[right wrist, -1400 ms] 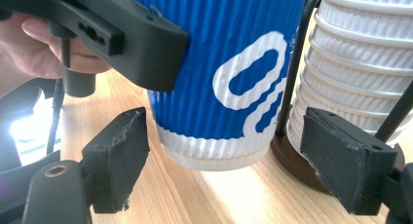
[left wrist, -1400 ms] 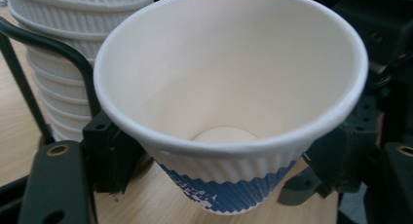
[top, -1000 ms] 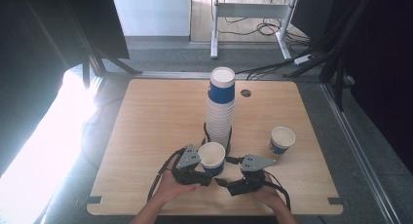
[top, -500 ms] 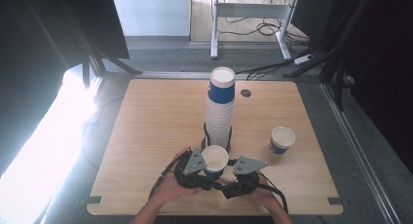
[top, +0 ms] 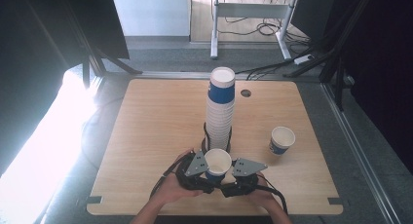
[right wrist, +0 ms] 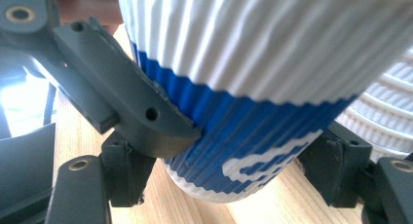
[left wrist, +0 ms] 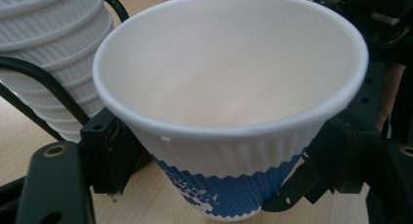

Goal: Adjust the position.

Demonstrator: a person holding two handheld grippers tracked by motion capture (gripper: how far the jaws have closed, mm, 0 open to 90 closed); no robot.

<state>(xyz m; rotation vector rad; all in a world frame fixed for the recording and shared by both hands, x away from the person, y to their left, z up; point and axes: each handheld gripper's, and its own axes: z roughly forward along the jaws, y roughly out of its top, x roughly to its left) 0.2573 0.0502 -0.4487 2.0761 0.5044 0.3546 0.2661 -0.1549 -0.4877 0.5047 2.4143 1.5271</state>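
Tongs: both of mine meet at the near edge of the table, one on each side of a single paper cup.
Left gripper point(top: 207, 171): I have its jaws pressed against the ribbed wall of the cup, one on either side, gripping it low on the blue band.
Right gripper point(top: 225, 177): its jaws bracket the same cup's base; I cannot tell whether they press the wall or stand just off it.
Table point(top: 156, 121): pale wood, with a small round hole near the far edge.
Stack of cups point(top: 220, 112): tall, upright, mid-table, just behind my grippers; white ribbed walls, blue band at the top.
Held cup point(top: 217, 163): upright, mouth open and empty inside, white above and blue below, base at the tabletop, just in front of the stack's foot.
Lone cup point(top: 281, 140): stands upright on the table's right side, well apart from my grippers.
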